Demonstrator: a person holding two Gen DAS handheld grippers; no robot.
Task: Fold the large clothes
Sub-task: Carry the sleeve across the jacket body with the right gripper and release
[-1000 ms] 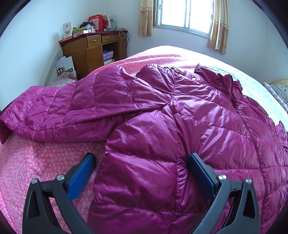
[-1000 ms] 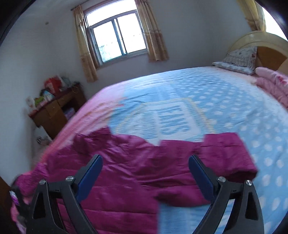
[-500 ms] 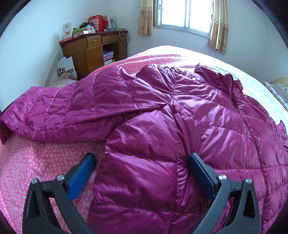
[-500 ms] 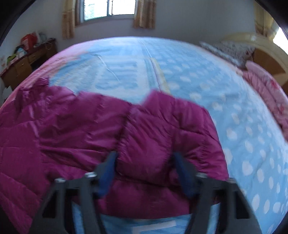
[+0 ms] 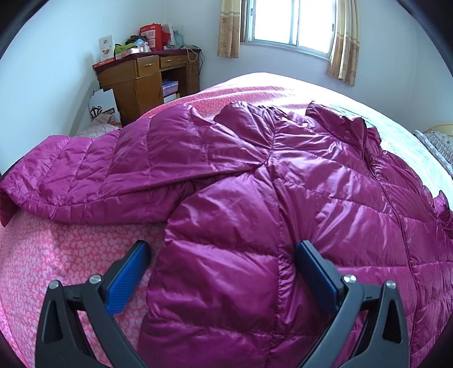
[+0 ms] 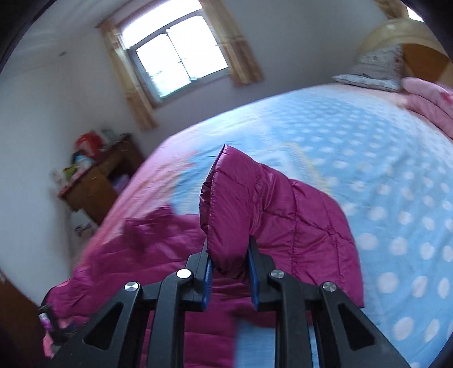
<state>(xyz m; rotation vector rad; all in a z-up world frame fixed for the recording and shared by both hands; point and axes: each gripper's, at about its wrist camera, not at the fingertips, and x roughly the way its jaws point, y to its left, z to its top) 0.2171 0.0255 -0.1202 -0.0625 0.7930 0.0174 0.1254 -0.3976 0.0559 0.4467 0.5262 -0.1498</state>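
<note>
Spreading across the near half of the bed, the magenta quilted jacket (image 5: 297, 192) lies with one sleeve stretched toward 9 o'clock over the pink patterned bedspread (image 5: 56, 254) and its collar toward 1 o'clock. Its glossy fabric is puffed into stitched panels and creased along the shoulder seam. In the right wrist view the other sleeve (image 6: 271, 215) is lifted off the blue dotted bedspread (image 6: 382, 158), its cuff edge pointing up toward 12 o'clock while the rest drapes down toward 4 o'clock. The right gripper (image 6: 228, 271) tilts downward and has just been closing; its blue pads now pinch a bunched fold of that sleeve between them, leaving only a narrow gap filled with fabric. The left gripper (image 5: 223, 266) angles more steeply down over the jacket's lower side panel, its jaws spread wide; one blue pad (image 5: 317, 271) presses into the padded fabric at 4 o'clock, the other hangs over the pink bedspread, gripping nothing. A wooden desk (image 5: 141, 79) stands at 11 o'clock beyond the bed, a window (image 5: 294, 22) at 12 o'clock.
</note>
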